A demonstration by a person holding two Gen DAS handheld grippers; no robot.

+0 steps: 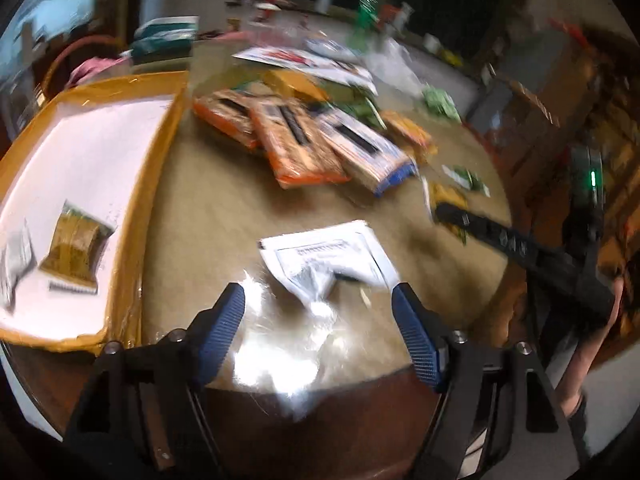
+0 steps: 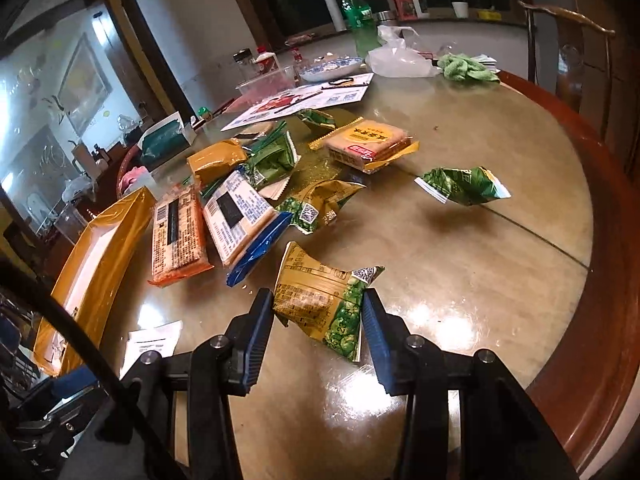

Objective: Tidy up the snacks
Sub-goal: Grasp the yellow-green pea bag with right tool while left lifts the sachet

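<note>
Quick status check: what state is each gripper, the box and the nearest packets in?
Left gripper: open, empty.
Right gripper: shut on gold-green packet.
Box: open, two packets inside.
White sachet: flat on table, ungripped.
Green packet: crumpled, lying alone.

A glossy tan surface [image 2: 460, 264] with a reddish-brown wooden rim. A yellow-gold snack packet [image 2: 320, 296] printed with dark text and green peas. A crumpled green and white packet [image 2: 464, 186]. An orange-edged cracker pack [image 2: 178, 232] beside a blue-edged cracker pack [image 2: 244, 220]. A white-lined tray with orange-yellow walls [image 1: 160, 152]. A white printed sachet [image 1: 328, 256]. Ribbed blue fingertip pads [image 2: 258, 336].
</note>
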